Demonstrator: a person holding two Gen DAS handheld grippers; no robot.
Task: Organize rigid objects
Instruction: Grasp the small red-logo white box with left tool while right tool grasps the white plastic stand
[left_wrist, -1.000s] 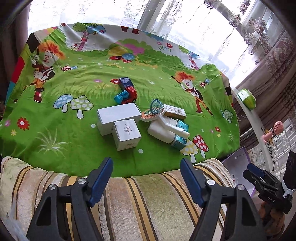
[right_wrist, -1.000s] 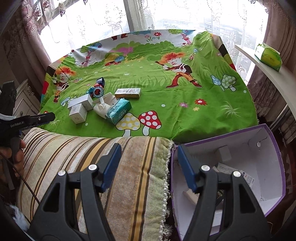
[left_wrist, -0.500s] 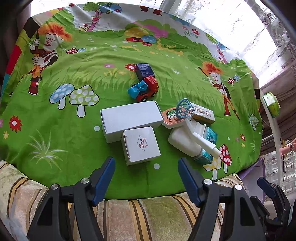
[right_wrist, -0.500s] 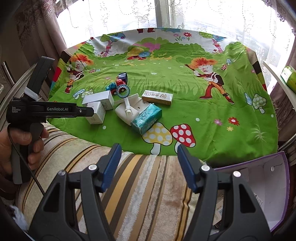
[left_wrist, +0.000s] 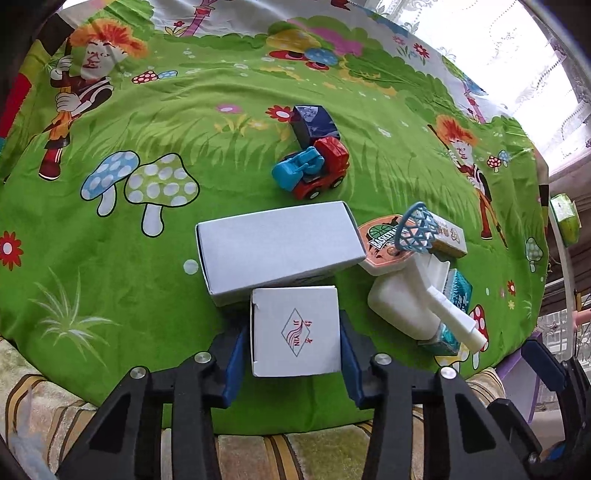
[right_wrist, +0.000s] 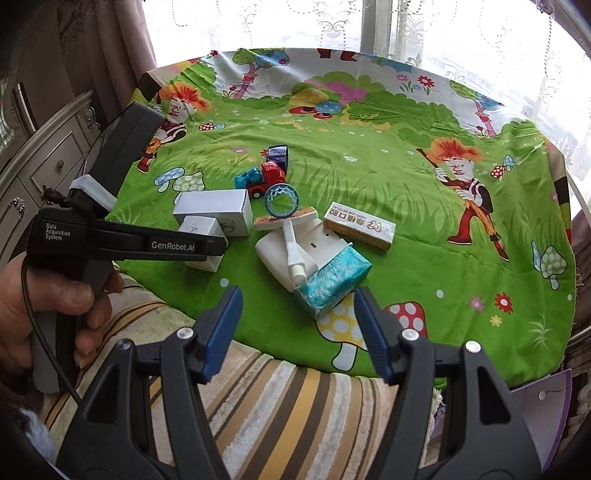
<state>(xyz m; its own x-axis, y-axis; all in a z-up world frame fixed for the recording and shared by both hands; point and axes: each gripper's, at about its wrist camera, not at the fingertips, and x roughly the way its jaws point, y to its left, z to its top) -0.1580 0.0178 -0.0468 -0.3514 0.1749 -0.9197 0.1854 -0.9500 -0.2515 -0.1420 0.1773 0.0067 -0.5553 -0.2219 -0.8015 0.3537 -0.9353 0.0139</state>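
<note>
The small white box (left_wrist: 295, 330) with a red diamond logo is framed by the left hand-held gripper (left_wrist: 291, 354); its jaws have just been closing, and the blue pads (left_wrist: 236, 354) are seen against the box's two sides, so the box is pinched. The box sits at the near edge of the green cartoon-printed cloth (left_wrist: 110, 258) covering the surface, touching the longer white box (left_wrist: 277, 251) behind it. A red and blue toy truck (left_wrist: 314, 170) is placed beyond the long box. To the right, a white bottle (left_wrist: 402, 306) lies with a toy basketball hoop (left_wrist: 413, 236) and a teal packet (right_wrist: 332, 280) touching it. The right hand-held gripper (right_wrist: 297, 328) is held with jaws spread and nothing between them, above the striped cushion (right_wrist: 288, 406) near the teal packet. A person's hand (right_wrist: 40, 321) is wrapped around the left device's handle.
</note>
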